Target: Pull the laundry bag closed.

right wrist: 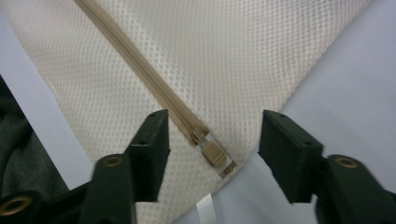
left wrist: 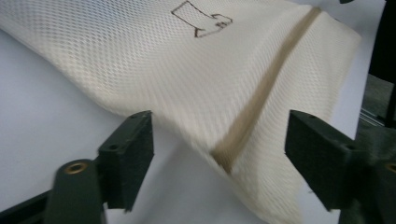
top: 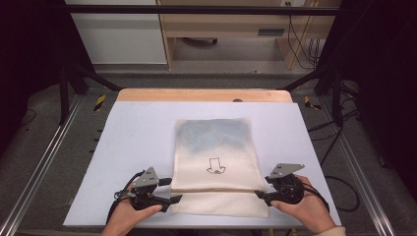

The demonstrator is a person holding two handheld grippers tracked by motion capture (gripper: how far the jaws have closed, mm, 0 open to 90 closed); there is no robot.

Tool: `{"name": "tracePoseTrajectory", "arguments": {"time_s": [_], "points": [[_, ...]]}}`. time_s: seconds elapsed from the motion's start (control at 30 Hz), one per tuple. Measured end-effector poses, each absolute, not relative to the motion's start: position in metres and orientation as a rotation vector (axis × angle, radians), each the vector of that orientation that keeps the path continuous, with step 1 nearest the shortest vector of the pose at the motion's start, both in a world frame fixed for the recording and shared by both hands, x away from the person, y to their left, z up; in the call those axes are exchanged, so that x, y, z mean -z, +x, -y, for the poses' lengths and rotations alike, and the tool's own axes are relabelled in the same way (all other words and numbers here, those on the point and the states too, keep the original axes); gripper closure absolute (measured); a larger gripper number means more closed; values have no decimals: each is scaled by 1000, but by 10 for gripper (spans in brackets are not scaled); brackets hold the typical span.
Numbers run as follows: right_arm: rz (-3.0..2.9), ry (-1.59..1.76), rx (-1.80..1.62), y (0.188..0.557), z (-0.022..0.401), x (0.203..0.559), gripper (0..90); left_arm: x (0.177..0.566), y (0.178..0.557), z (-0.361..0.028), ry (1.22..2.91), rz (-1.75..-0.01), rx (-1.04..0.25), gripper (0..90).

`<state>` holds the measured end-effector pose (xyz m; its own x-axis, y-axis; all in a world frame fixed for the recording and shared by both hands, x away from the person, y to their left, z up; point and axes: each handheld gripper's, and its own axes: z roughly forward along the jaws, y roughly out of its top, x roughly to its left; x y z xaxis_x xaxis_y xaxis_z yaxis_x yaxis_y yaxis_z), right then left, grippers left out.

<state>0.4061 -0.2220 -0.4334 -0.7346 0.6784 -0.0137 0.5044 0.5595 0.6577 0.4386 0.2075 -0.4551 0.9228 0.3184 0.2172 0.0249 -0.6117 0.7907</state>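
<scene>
I am looking at the cream mesh laundry bag with a zipper [top: 215, 162], which is lying flat in the middle of the pale blue table top [top: 137, 142], its zipper end near to me. The left gripper [top: 166, 190] is standing at the near left edge of the bag with its jaws spread, and nothing is being pinched. The right gripper [top: 261, 188] is also spread, at the near right edge, and the beige zipper pull [right wrist: 215, 156] is sitting between its jaws. To do this well, I am thinking to close the left jaws on the fabric beside the beige zipper line [left wrist: 261, 93], then pinch the pull squarely and draw it along slowly.
</scene>
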Motion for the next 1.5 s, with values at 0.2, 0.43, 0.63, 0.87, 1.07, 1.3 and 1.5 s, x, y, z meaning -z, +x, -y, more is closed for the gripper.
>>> {"name": "tracePoseTrajectory", "arguments": {"time_s": [0.2,0.43,0.63,0.87,1.07,1.3,1.5], "points": [[-2470,975,-981,408,213,429,192,451,438,-213,2188,-280,-473,115],[-2411,976,-1027,414,204,424,107,445,437,-221,2159,-324,-550,80],[-2386,975,-1041,420,198,423,76,441,438,-229,2138,-353,-604,59],[-2329,997,-1071,428,194,422,58,438,439,-239,2123,-392,-661,47],[-2314,1007,-1077,432,191,423,62,434,438,-247,2108,-415,-721,46],[-2241,1041,-1118,438,185,425,61,432,439,-255,2099,-448,-778,45],[-2140,1125,-1108,441,180,425,72,429,437,-258,2095,-460,-834,45]]}}
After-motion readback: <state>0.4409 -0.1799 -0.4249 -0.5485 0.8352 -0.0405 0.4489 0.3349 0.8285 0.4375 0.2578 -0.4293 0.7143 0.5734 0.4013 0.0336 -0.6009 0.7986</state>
